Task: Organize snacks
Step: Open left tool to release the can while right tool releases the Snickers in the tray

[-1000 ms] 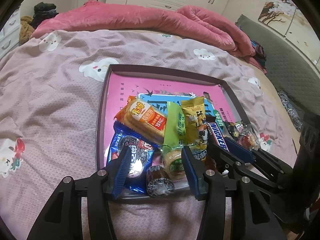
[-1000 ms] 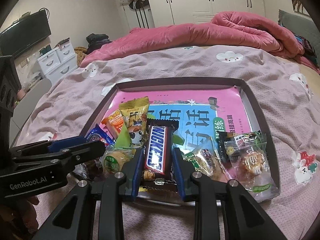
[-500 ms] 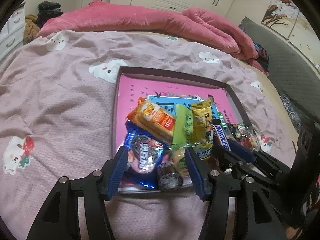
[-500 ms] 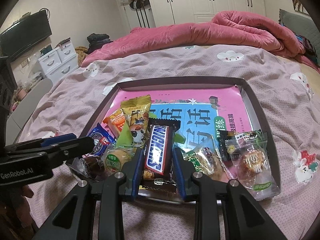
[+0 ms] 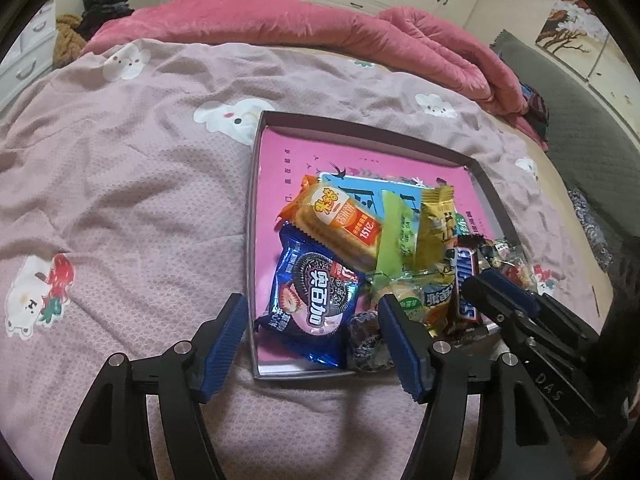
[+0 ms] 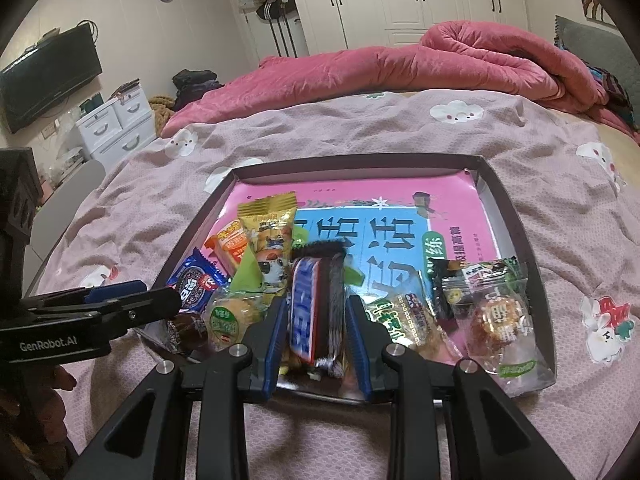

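A shallow dark tray (image 6: 516, 216) with a pink liner lies on the bed and holds several wrapped snacks. My right gripper (image 6: 317, 328) is shut on a Snickers bar (image 6: 308, 312), which is tilted onto its edge above the tray's near rim. My left gripper (image 5: 310, 332) is open at the tray's near left corner, its fingers either side of a blue Oreo pack (image 5: 316, 292) without touching it. An orange cracker pack (image 5: 340, 224), a yellow pack (image 5: 438, 220) and a green wrapper (image 5: 394, 236) lie behind. The Snickers bar (image 5: 466, 280) also shows in the left wrist view.
The tray (image 5: 256, 208) rests on a pink bedspread (image 5: 120, 200). A rolled red quilt (image 6: 400, 68) lies at the bed's far side. White drawers (image 6: 116, 124) and a TV (image 6: 48, 76) stand left. Clear-wrapped snacks (image 6: 496, 320) fill the tray's near right corner.
The left gripper has shifted left, from around the small dark candy to around the Oreo pack. The Snickers bar in the right gripper has rolled from flat onto its edge.
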The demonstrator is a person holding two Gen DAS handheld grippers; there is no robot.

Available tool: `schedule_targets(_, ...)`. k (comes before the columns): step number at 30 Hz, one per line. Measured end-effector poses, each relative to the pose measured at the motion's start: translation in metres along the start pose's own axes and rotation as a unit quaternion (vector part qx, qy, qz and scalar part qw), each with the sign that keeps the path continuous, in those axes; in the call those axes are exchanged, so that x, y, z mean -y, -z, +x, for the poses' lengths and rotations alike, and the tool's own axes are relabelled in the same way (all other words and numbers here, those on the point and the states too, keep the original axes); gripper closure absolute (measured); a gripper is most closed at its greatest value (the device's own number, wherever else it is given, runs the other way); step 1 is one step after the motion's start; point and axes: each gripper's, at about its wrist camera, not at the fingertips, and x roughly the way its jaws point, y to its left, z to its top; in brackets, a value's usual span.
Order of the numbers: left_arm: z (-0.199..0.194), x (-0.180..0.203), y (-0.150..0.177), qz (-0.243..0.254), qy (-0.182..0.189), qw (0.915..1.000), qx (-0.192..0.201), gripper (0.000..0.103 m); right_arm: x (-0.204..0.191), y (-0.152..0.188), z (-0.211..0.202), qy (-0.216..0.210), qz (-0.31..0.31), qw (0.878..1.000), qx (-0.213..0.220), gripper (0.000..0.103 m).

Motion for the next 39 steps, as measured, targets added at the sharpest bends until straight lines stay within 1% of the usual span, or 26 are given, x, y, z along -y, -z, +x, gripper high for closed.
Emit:
schedule_targets(6,0.002,-0.002,0.0,-0.001,0.001,1.0,0.0,0.034,0.004,0.001,-0.001,-0.001,0.007,1.0,-0.003,0.072)
schedule_targets(17,0.005,0.0,0.0,0.0,0.0,1.0,0.001,0.033,-0.006,0.002,0.003,-0.013,-0.01,1.0,-0.011,0.072)
schedule_targets(34,0.005,0.002,0.0,0.004,-0.005,1.0,0.001,0.032,-0.008,0.005,0.005,-0.006,-0.015,1.0,-0.015,0.071)
schedule_targets(36,0.005,0.002,0.0,0.004,-0.006,1.0,0.001,0.032,-0.008,0.006,0.005,-0.003,-0.017,1.0,-0.016,0.07)
schedule_targets(39,0.005,0.002,0.0,0.005,-0.006,1.0,0.001,0.031,-0.009,0.007,0.004,0.002,-0.02,1.0,-0.015,0.066)
